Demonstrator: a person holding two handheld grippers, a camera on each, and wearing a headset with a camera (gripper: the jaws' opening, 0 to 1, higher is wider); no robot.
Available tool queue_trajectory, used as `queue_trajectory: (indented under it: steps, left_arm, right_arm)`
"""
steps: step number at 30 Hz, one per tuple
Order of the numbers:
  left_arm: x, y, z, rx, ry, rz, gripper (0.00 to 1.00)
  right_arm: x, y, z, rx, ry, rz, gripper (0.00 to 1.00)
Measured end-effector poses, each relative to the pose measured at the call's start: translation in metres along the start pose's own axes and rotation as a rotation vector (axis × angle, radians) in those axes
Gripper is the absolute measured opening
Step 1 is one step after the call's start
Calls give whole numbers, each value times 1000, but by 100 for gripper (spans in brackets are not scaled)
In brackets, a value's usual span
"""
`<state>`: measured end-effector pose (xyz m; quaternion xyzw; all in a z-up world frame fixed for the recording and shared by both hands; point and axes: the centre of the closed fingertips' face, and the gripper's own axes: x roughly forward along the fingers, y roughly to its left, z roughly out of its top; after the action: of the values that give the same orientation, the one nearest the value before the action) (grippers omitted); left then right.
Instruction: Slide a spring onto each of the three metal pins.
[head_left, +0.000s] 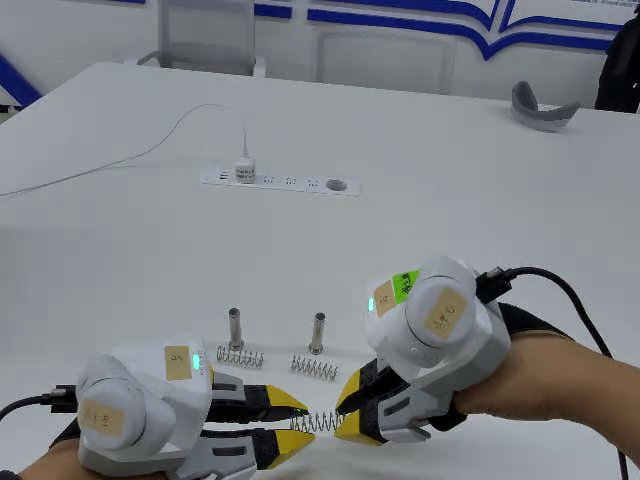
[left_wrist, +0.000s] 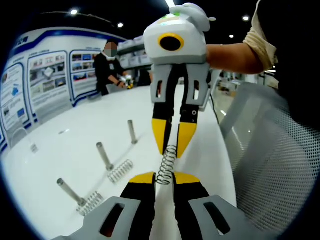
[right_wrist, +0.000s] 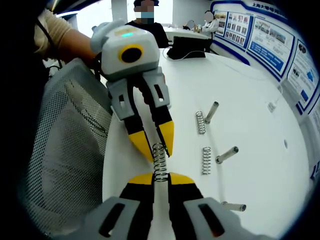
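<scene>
- White table (head_left: 420, 200) in the head view carries two upright metal pins (head_left: 235, 327), each with a loose spring (head_left: 240, 356) lying at its foot. A power strip (head_left: 280, 182) lies well beyond them.
- Near the table's front edge, the left hand-held gripper (head_left: 298, 424) and the right hand-held gripper (head_left: 345, 410) face each other tip to tip. The held spring (head_left: 318, 422) stretches between them, in front of the pins.
- Left gripper view: the left hand-held gripper (left_wrist: 164, 178) has its yellow tips nearly together, pinching one end of the held spring (left_wrist: 167, 162). The right hand-held gripper (left_wrist: 172, 142) reaches in from above, tips closed on the other end. Three pins (left_wrist: 104, 155) stand in a row to one side, with loose springs (left_wrist: 120, 171) beside two of them.
- Right gripper view: the right hand-held gripper (right_wrist: 160, 179) clamps the near end of the held spring (right_wrist: 159, 162), and the left hand-held gripper (right_wrist: 155, 142) grips the far end. Pins (right_wrist: 227, 155) and loose springs (right_wrist: 206, 160) sit off to the side.
</scene>
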<state>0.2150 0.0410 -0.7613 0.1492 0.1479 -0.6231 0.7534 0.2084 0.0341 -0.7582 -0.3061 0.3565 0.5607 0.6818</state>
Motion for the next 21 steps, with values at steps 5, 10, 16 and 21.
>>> queue_trajectory:
  steps: [5, 10, 16, 21]
  left_arm:
    - [0, 0, -1, 2, 7, 0, 12]
    - [0, -1, -2, 6, 13, 0, 12]
    - [0, -2, -2, 10, 12, -1, 12]
    - [0, -2, -2, 12, 11, 1, 12]
  right_arm:
    - [-4, 2, 8, -8, -15, -1, 11]
    - [-7, 2, 16, -14, -39, -3, 11]
    - [-10, 3, 26, -19, -69, -5, 11]
    - [-10, 3, 31, -18, -89, -8, 11]
